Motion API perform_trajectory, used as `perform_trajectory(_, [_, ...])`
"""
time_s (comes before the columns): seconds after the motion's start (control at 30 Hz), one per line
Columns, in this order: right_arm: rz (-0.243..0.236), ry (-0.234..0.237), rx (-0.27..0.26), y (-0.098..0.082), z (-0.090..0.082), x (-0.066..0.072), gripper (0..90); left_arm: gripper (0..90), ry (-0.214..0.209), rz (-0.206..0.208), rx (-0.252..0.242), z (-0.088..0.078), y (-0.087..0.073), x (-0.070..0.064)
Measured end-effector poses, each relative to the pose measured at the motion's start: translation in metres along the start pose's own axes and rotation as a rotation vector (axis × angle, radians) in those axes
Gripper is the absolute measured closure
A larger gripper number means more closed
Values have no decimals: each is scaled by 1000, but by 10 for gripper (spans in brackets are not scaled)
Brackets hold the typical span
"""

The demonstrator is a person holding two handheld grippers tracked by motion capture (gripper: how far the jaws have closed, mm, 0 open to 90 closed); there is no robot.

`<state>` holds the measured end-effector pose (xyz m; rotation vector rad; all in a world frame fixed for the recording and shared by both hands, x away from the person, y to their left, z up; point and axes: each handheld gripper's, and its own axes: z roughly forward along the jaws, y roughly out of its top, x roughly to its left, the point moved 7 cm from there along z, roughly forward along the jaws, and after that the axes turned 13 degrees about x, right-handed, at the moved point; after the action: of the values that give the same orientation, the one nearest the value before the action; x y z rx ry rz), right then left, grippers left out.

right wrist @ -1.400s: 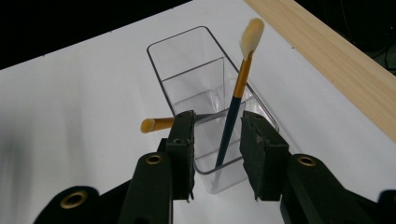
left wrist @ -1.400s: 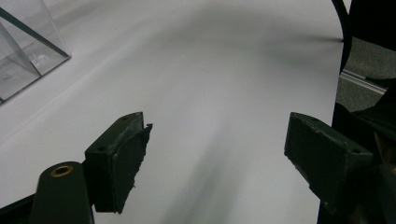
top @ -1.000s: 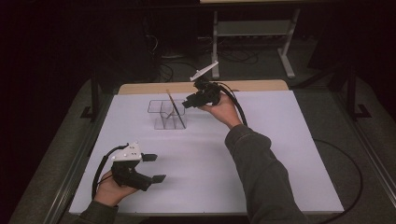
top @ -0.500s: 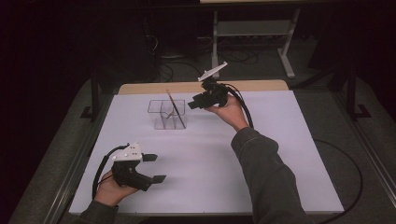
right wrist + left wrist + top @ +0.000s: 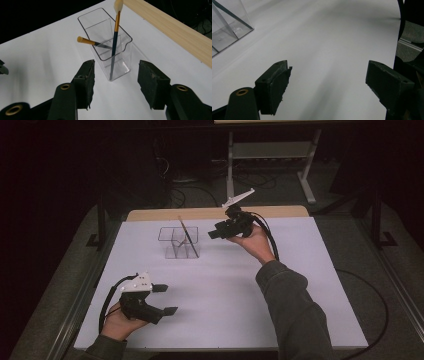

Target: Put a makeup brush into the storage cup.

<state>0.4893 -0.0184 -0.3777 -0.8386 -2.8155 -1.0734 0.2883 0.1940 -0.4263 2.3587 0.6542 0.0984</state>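
A clear plastic organiser box (image 5: 179, 243) stands on the white table (image 5: 240, 295) toward the back. A dark-handled brush (image 5: 115, 37) with a gold ferrule and pale tip leans upright in it, and a second gold-ended brush (image 5: 87, 41) lies slanted inside. My right gripper (image 5: 212, 234) hovers just right of the box and points at it. Its jaws have just been opening and hold nothing. In the right gripper view the box (image 5: 117, 65) sits beyond the right gripper (image 5: 116, 76). My left gripper (image 5: 166, 299) rests open near the front left, with bare table between its jaws in its own view (image 5: 327, 85).
A wooden strip (image 5: 215, 213) runs along the table's back edge (image 5: 175, 27). A metal rack (image 5: 270, 155) and cables stand on the dark floor behind. A black cable (image 5: 372, 295) loops off the table's right side. A corner of the clear box (image 5: 227, 25) shows far left of the left gripper.
My right gripper has drawn back to the right, away from the box, and its jaws stand wider apart. The brush stays in the box. The left gripper has not moved.
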Motion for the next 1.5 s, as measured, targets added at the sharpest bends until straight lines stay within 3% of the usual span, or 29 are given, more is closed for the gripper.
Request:
perform_trajectory(0.4, [9, -21, -28, -16, -18, -2, 408, 175, 4, 4, 7, 1, 0, 2])
perform_trajectory(0.7, [32, -25, -20, -25, -19, -4, 374, 171, 8, -16, -9, 0, 0, 2])
perform_trajectory(0.83, [33, -25, -28, -29, -20, -3, 363, 169, 13, -4, 5, 0, -1, 4])
perform_trajectory(1.5, [59, -19, -46, -67, -32, 1, 320, 166, 47, -31, -9, -4, -4, 12])
